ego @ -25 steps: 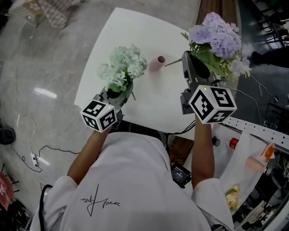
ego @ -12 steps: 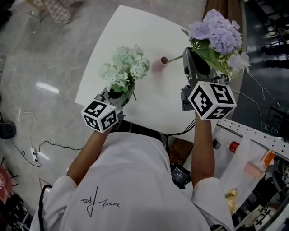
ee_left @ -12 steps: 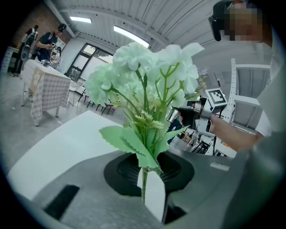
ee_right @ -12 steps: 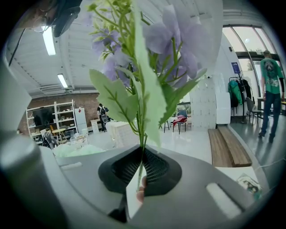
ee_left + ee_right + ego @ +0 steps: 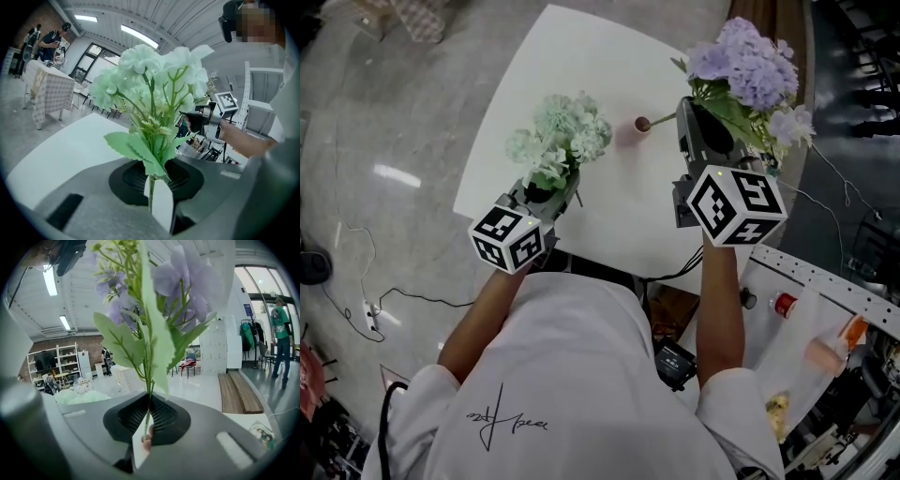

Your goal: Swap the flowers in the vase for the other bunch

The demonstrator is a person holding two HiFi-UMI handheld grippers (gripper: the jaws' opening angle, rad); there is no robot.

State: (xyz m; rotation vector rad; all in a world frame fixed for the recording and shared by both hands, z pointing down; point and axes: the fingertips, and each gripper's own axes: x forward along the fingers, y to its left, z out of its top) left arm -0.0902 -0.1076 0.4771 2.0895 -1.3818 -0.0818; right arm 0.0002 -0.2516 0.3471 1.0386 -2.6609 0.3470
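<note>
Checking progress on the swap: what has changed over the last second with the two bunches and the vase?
The right gripper has nudged the purple bunch slightly, bringing its stem end nearer the mouth of the vase; nothing taken or released. The left gripper stays put, shut on the green bunch; the vase stands where it was.

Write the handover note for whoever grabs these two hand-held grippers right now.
Left hand-held gripper: shut on the green bunch, held over the white table.
Right hand-held gripper: shut on the purple bunch, near the table's right edge.
Pink vase: on the table between them, no flowers in it.
Done: vase emptied.
Left: put the replacement bunch in the vase and lay the other down. The pictures don't show which is which.
</note>
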